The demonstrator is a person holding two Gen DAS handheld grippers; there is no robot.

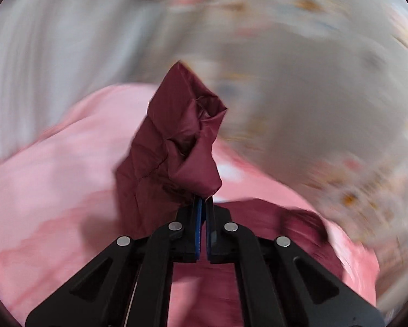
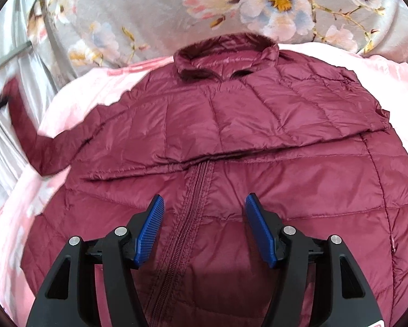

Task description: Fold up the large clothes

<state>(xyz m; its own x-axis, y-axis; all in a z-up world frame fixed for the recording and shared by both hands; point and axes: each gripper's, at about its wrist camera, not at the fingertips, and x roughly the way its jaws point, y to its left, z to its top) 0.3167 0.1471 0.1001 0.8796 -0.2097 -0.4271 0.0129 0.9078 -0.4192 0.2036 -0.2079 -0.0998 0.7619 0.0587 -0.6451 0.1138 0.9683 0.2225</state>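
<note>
The maroon quilted jacket (image 2: 231,141) was spread front-up on a pink blanket (image 2: 75,95) on the bed, one sleeve already laid across the chest. The other sleeve's cuff (image 1: 176,141) was pinched in the closed left gripper (image 1: 204,204) and lifted, apparently for folding inward. The right gripper (image 2: 204,218) was held open and empty above the zipper (image 2: 187,218)

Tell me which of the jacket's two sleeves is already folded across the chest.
The sleeve on the right of the right wrist view: it lies flat across the maroon puffer jacket. The other sleeve trails off to the left, its cuff pinched in the left gripper.
</note>
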